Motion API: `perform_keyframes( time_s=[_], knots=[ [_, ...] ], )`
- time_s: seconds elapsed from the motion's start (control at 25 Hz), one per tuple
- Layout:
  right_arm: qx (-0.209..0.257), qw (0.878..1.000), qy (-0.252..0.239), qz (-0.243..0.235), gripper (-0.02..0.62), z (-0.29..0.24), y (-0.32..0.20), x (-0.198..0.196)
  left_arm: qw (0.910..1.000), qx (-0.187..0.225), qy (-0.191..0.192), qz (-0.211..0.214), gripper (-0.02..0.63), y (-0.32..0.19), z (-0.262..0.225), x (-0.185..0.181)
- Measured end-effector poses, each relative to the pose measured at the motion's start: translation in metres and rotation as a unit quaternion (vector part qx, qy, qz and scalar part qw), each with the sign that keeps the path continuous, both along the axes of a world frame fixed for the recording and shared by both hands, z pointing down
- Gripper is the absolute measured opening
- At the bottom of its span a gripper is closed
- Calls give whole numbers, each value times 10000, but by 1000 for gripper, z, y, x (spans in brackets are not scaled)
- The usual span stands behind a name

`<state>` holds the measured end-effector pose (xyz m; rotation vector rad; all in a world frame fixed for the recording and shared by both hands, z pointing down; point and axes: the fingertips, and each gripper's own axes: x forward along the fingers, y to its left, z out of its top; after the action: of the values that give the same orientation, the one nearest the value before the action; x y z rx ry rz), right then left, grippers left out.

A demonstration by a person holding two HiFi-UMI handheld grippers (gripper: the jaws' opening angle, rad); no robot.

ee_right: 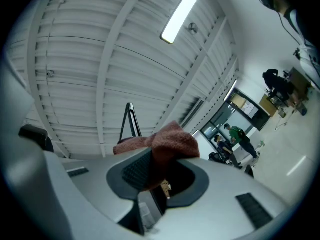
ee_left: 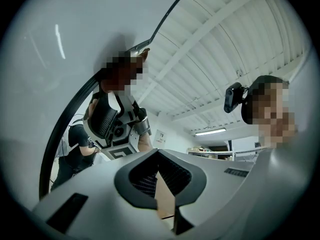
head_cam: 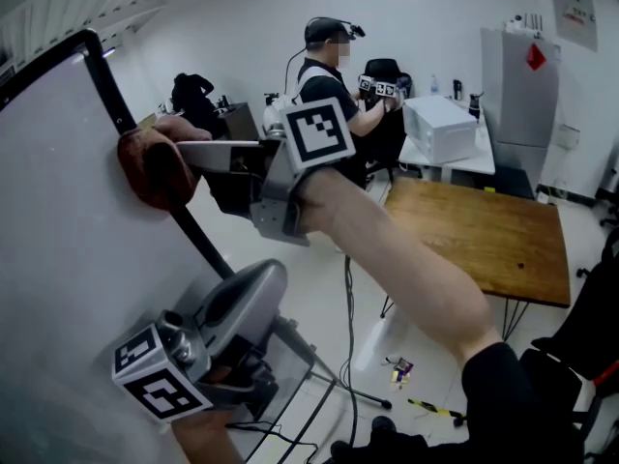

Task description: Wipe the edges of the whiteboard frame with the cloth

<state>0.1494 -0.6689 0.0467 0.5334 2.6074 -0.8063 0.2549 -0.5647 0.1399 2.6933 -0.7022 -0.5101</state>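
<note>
The right gripper is pinching the cloth against the whiteboard frame, the left gripper is hovering closed and empty below, and a wooden table is standing behind.

Office-style lab workroom — a whiteboard on a stand, a wooden bench, and a white desk carrying a boxy white appliance. Cables trail over the pale floor. At the far desks is a person wearing a head-mounted camera, beside a black office chair. A grey cabinet bears a red diamond label. Overhead are ribbed white ceiling panels and a strip light — beyond them, a glazed partition.
</note>
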Motion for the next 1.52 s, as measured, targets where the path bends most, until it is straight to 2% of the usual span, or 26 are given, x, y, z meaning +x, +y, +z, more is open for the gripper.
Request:
perform_keyframes(
  time_s=[0.44, 0.72, 1.16, 1.28, 1.52],
  knots=[
    [-51, 9996, 216, 176, 91, 3, 0, -2, 9994, -324, -93, 121, -3, -9, -18, -6],
    [-244, 9991, 297, 200, 91, 29, -6, -1, 9983, -540, -80, 196, -3, -17, -3, -5],
    [42, 9972, 634, 406, 90, 160, 14, 8, 9980, -606, 53, 172, -3, -4, 129, 3],
    [72, 9965, 712, 431, 91, 180, 17, 9, 9977, -654, 62, 192, -3, -1, 147, 5],
    [50, 9947, 875, 535, 91, 188, 12, 8, 9964, -789, -18, 312, -3, -1, 151, 9]
  ],
)
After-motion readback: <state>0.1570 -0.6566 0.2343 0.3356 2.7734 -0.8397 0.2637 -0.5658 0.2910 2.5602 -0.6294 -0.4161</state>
